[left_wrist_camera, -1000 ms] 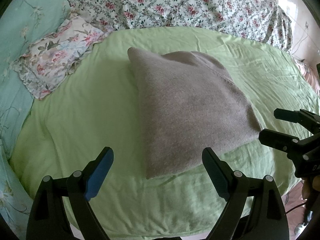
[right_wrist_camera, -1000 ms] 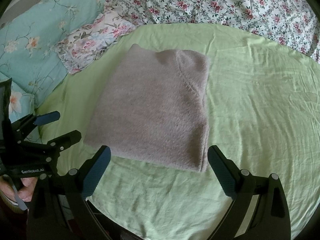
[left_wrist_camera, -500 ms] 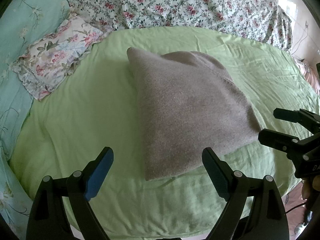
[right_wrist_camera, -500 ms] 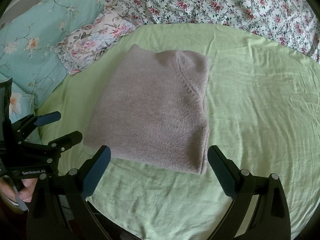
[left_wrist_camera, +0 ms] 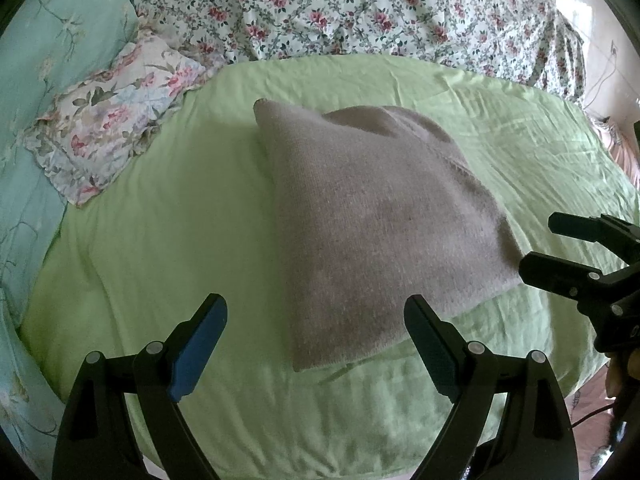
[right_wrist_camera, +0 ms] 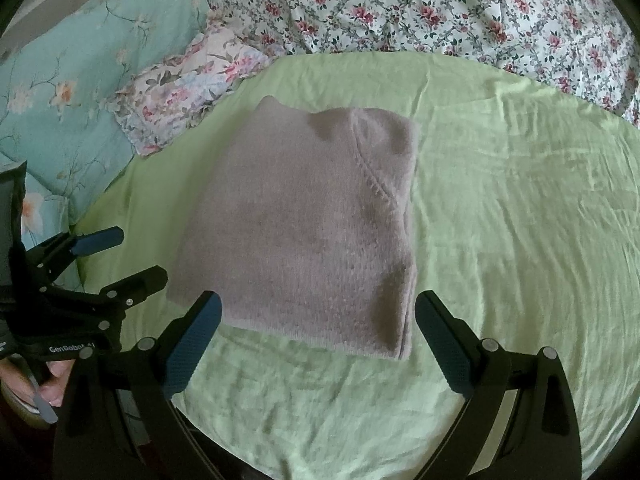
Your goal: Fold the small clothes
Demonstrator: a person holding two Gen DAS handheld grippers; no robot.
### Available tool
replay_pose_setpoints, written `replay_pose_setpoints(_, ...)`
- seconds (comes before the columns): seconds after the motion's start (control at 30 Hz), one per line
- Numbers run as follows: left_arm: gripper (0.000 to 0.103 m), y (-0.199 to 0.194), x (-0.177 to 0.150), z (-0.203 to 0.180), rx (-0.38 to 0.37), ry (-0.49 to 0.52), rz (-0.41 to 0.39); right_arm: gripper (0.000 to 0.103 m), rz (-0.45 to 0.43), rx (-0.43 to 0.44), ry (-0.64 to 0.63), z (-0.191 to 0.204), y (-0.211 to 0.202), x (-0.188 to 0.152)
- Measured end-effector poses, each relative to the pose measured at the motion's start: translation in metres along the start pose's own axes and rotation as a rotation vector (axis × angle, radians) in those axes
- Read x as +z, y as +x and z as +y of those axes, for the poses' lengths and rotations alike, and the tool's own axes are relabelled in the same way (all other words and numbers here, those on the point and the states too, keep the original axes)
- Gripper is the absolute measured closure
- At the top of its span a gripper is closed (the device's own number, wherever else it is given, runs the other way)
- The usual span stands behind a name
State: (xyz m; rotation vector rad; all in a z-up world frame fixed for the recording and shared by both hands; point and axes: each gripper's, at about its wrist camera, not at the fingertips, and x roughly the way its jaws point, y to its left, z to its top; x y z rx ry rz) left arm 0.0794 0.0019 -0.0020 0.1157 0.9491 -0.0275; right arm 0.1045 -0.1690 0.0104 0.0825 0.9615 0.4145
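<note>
A grey knitted sweater point(left_wrist_camera: 380, 232) lies folded into a thick rectangle on the green sheet point(left_wrist_camera: 160, 240); it also shows in the right wrist view point(right_wrist_camera: 312, 232). My left gripper point(left_wrist_camera: 316, 344) is open and empty, held above the sheet just in front of the sweater's near left corner. My right gripper point(right_wrist_camera: 318, 340) is open and empty, hovering over the sweater's near edge. The right gripper shows in the left wrist view point(left_wrist_camera: 544, 248) at the sweater's right corner. The left gripper shows in the right wrist view point(right_wrist_camera: 136, 256) at the sweater's left corner.
A small floral pillow point(left_wrist_camera: 112, 120) lies at the far left of the sheet. A rose-patterned quilt point(left_wrist_camera: 360, 8) is bunched along the back. Teal floral bedding point(right_wrist_camera: 80, 80) lies on the left. The bed's front edge is just below the grippers.
Both grippers have stayed open and almost still. The views have shifted only slightly and the sweater has not moved.
</note>
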Motion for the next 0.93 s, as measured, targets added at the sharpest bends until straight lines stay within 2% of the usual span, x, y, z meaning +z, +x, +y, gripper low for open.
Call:
replay_pose_setpoints(0.37, 0.012, 0.003, 0.001, -0.001, 0.015, -0.004, 0.001, 0.006, 0.0, -0.001, 0.004, 0.0, 0.001, 0.0)
replay_pose_setpoints(0.43, 0.012, 0.007, 0.004, 0.001, 0.036, -0.006, -0.003, 0.006, -0.003, 0.0, 0.008, -0.001, 0.002, 0.001)
replay_pose_setpoints(0.57, 0.012, 0.011, 0.011, 0.005, 0.032, -0.022, -0.022, 0.006, -0.032, -0.005, 0.029, -0.006, 0.004, 0.007)
replay_pose_setpoints(0.93, 0.012, 0.02, 0.024, 0.013, 0.047, -0.048, -0.012, 0.006, -0.022, 0.001, 0.043, -0.017, 0.015, 0.016)
